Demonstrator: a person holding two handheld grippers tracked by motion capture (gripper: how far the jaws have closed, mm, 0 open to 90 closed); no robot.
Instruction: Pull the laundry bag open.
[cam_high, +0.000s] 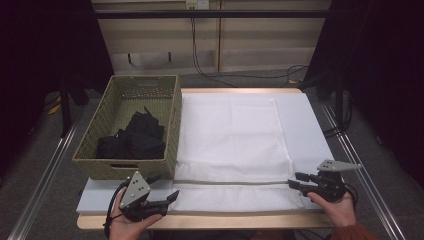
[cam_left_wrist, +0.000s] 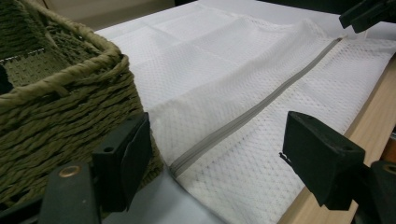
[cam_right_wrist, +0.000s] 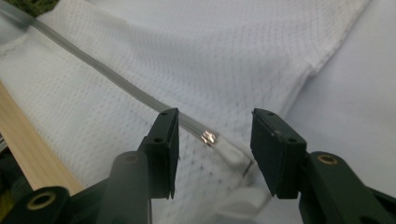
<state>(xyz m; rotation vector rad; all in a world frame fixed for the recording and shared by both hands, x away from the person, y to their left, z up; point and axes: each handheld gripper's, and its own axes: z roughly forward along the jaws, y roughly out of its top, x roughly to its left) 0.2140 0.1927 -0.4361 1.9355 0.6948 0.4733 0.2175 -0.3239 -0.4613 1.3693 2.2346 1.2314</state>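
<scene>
While a white mesh laundry bag (cam_high: 235, 145) lies flat across the bench (cam_high: 200, 221), its grey zipper (cam_high: 230, 182) is approached from both ends. At four o'clock, the right claw (cam_right_wrist: 212, 149) is spread around the metal zipper pull (cam_right_wrist: 208, 137), nothing yet gripped. At seven o'clock, the left claw (cam_left_wrist: 215, 161) is held wide and empty beside a woven basket (cam_high: 167, 125) of dark clothes (cam_high: 132, 137). Judged next: the pull pinched squarely, the other end pinned.
</scene>
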